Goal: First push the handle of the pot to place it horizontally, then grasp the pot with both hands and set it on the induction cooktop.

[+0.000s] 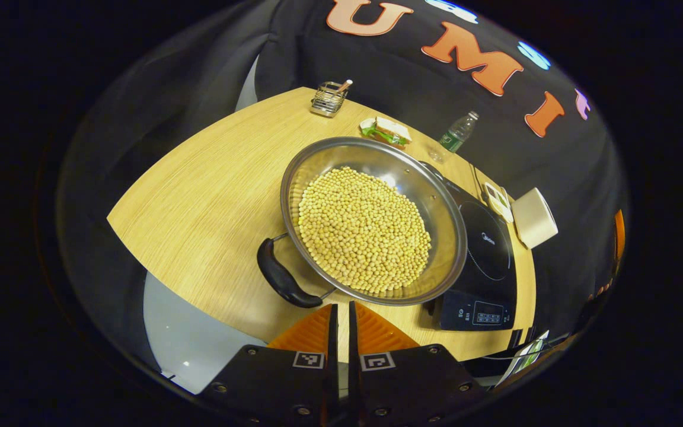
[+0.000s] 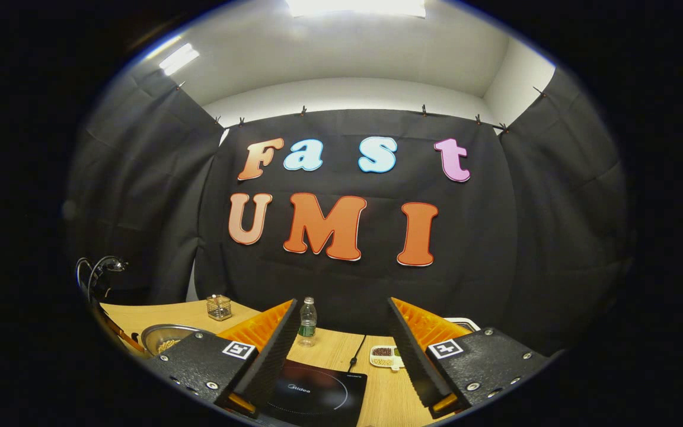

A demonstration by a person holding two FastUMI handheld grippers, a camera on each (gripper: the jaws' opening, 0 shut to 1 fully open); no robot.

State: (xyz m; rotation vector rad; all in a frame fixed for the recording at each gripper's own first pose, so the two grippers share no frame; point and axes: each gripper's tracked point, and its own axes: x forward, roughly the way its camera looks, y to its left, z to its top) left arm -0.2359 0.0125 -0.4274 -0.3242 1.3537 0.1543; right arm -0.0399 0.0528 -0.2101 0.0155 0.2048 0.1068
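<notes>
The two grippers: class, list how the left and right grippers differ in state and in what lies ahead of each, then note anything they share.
The left gripper has its fingers shut together; the right gripper stands wide open. The left points down at the pot of beans, close to its black handle; the right looks level over the induction cooktop toward the booth wall. Shared: neither holds anything.

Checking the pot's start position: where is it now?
In the left gripper view the pot sits mid-table, beside the cooktop, just ahead of the left gripper.

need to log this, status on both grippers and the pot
Left gripper shut, empty, just short of pot handle. Right gripper open above cooktop. Pot of beans beside cooktop, overlapping its edge.
</notes>
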